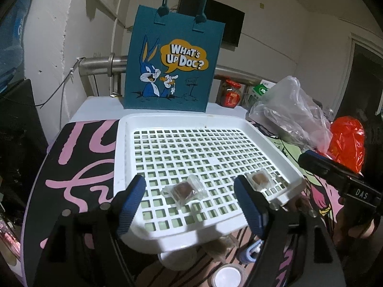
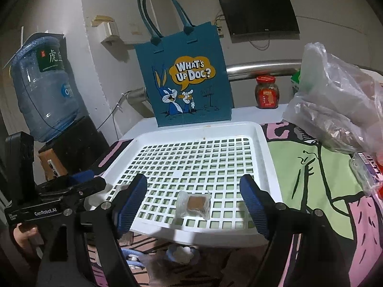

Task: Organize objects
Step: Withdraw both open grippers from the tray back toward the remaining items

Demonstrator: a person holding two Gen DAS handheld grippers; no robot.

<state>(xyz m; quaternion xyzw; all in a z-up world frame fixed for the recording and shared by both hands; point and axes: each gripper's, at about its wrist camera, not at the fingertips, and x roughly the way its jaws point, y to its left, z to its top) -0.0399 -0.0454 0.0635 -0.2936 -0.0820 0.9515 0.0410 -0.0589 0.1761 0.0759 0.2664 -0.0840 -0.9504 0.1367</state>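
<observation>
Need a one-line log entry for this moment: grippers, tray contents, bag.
left gripper: open, empty | right gripper: open, empty | white tray: two wrapped snacks near front | blue tote bag: upright behind tray

Home room: water jug [image 2: 45, 91], wall TV [image 2: 259, 14]

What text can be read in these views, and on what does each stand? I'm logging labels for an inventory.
"WHAT'S UP DOC?" on the blue tote bag.
"虎丘" on the green label of the water jug.
"GenRobot.AI" on the left tongs, seen from the right wrist.
"DAS" on the right tongs, seen from the left wrist.
Red jar label: too blurred to read.
Wall screen logo: too small to read.
</observation>
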